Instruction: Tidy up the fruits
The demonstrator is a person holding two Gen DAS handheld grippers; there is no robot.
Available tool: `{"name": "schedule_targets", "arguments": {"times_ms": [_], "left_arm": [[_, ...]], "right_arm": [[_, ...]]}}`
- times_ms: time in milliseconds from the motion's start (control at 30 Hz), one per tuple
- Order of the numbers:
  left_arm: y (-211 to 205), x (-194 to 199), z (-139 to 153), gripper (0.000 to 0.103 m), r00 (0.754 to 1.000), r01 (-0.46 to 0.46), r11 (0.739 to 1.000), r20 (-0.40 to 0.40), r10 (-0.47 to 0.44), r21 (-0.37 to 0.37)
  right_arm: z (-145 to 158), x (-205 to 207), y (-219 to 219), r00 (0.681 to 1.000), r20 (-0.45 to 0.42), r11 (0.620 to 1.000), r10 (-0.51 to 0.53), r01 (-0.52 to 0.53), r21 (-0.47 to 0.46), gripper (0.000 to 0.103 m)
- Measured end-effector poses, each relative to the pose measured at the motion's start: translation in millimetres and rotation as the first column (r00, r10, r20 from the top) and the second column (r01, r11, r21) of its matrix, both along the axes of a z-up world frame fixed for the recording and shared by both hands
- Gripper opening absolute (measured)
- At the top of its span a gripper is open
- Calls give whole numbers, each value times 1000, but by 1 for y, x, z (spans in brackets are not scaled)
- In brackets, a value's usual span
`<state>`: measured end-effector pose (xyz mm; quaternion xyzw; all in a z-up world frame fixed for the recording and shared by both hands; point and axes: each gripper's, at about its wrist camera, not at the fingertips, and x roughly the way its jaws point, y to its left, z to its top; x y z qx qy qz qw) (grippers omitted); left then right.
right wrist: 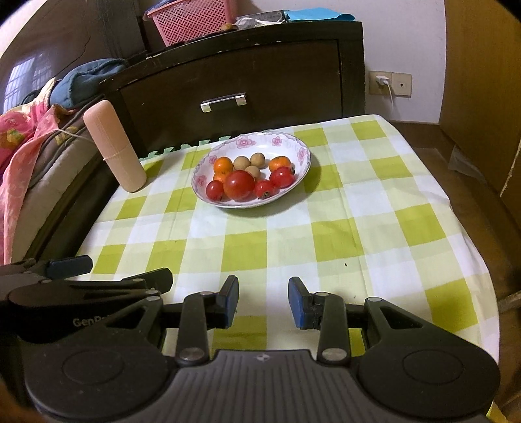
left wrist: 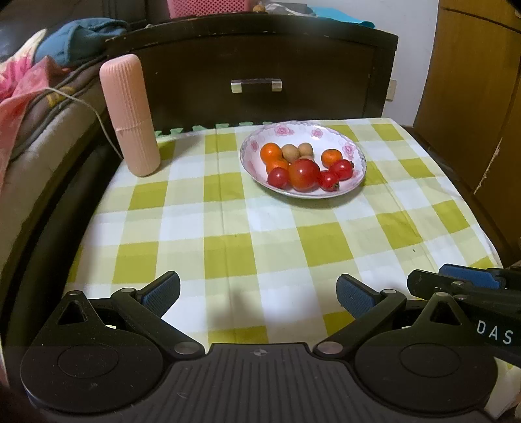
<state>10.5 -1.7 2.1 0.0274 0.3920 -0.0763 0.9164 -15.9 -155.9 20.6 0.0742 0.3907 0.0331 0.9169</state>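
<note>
A white floral plate [left wrist: 355, 143] [right wrist: 302, 153] stands on the checked tablecloth toward the back. It holds several red tomatoes, the largest [left wrist: 303, 174] [right wrist: 240, 184] in front, three small oranges [left wrist: 271, 152] [right wrist: 223, 164] and three small brown round fruits [left wrist: 289, 152] [right wrist: 241, 162]. My left gripper [left wrist: 259, 293] is open wide and empty, low over the cloth's front edge. My right gripper [right wrist: 263, 302] is open and empty, beside it at the front. Both are well short of the plate.
A tall pink ribbed cylinder container [left wrist: 128, 114] [right wrist: 114, 146] stands at the cloth's back left corner. A dark wooden drawer cabinet [left wrist: 257, 65] rises behind the table, with a pink basket [right wrist: 189, 19] on top. Bedding lies left, a wooden door right.
</note>
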Motion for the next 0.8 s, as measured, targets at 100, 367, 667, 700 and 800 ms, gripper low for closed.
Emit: {"name": "schedule_targets", "arguments": {"times_ms": [100, 367, 667, 700, 800], "left_arm": [[1, -6, 0, 103, 1000, 1, 1000, -4, -1, -7], [3, -17, -2, 103, 1000, -4, 1000, -17, 4, -7], [4, -25, -4, 103, 999, 0, 1000, -53, 0, -15], [5, -23, -5, 103, 998, -4, 1000, -69, 3, -19], [7, -22, -8, 103, 994, -11, 1000, -105, 8, -27]], "right_arm": [[0, -4, 0, 1000, -2, 1000, -1, 1, -1, 32], [-2, -22, 5, 1000, -16, 1000, 5, -5, 2, 32], [-5, -34, 4, 1000, -30, 1000, -6, 6, 4, 32], [-5, -35, 4, 1000, -31, 1000, -6, 7, 5, 32], [-5, -36, 4, 999, -33, 1000, -9, 9, 10, 32]]}}
